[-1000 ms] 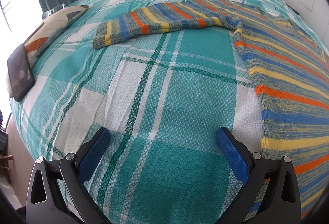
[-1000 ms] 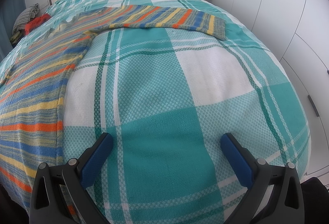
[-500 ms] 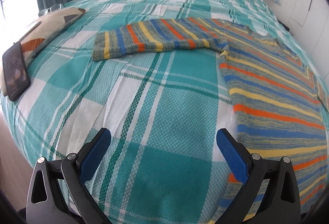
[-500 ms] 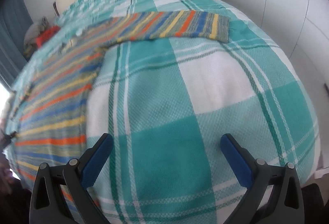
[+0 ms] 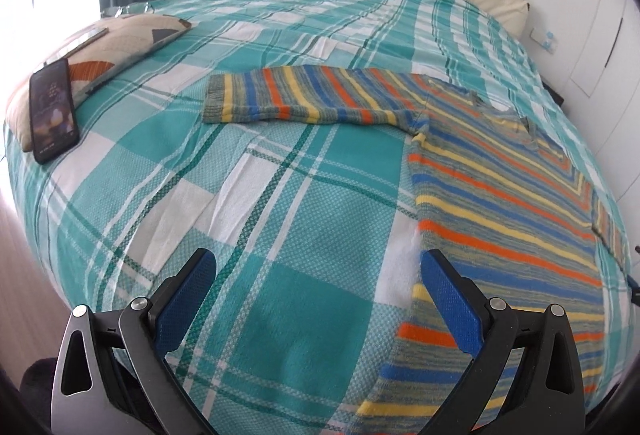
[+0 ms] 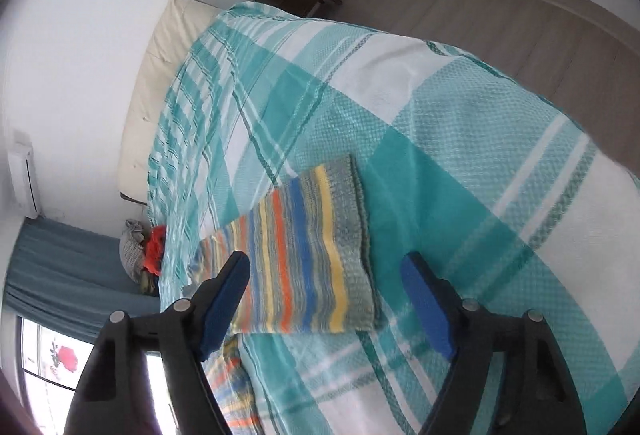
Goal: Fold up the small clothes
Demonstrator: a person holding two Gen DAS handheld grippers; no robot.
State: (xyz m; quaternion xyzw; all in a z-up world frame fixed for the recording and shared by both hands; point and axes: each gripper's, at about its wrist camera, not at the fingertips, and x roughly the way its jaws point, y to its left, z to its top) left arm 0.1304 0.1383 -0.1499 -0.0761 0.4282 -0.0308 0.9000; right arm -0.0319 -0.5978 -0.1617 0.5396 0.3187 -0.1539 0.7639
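The sweater (image 5: 496,195) is a knit in orange, yellow, blue and grey stripes. It lies flat on the teal plaid bedspread (image 5: 280,219), body toward the near edge of the bed, both sleeves spread out sideways. One sleeve (image 5: 304,101) extends left in the left wrist view; the other sleeve (image 6: 308,255) fills the centre of the right wrist view.

The left gripper (image 5: 320,299) hovers over the bedspread just beside the sweater's side edge, jaws spread wide and holding nothing. The right gripper (image 6: 326,299) is rolled sharply to one side, so the bed appears tilted; its jaws are also spread wide, framing the sleeve cuff without visible contact.

Compared with 0.5 s ago, the right gripper has rolled and closed in on the sleeve cuff, which was then far off. The left gripper's view has changed little.

A phone (image 5: 54,111) rests on a pillow (image 5: 120,43) at the left bed edge.
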